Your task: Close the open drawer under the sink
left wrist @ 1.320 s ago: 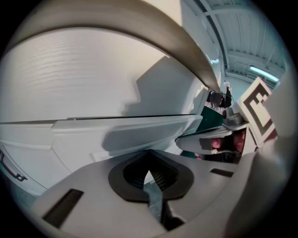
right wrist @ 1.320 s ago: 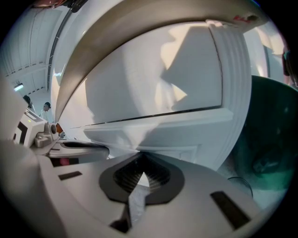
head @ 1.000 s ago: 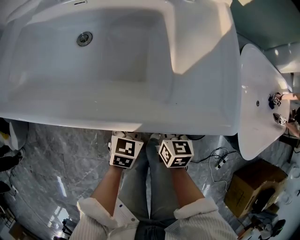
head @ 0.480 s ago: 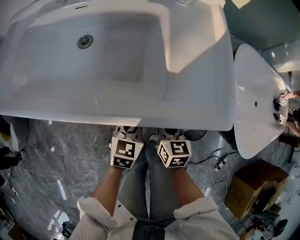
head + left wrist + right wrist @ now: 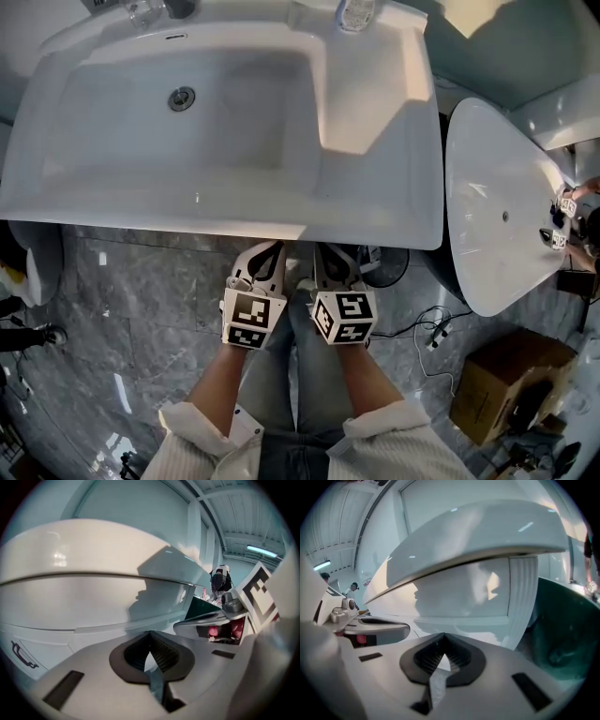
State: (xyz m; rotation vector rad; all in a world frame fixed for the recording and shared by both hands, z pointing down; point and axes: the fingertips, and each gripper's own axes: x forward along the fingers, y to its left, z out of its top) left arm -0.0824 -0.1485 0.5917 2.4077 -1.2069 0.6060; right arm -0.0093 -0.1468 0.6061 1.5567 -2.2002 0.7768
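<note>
The white sink fills the top of the head view and hides the drawer beneath it; nothing juts out past its front rim. My left gripper and right gripper sit side by side just below that rim, jaws pointing at the cabinet. The left gripper view shows the white drawer front close ahead under the overhanging rim, with the left gripper shut and empty. Ahead of the right gripper, also shut and empty, stands the drawer front.
A second white basin stands close on the right. A cardboard box and cables lie on the grey marble floor. A ribbed white side panel edges the cabinet. Another person's hands show at the far right.
Both grippers have drawn back from under the sink's front rim, so more of their jaws shows. The sink has slid up and left in the head view.
</note>
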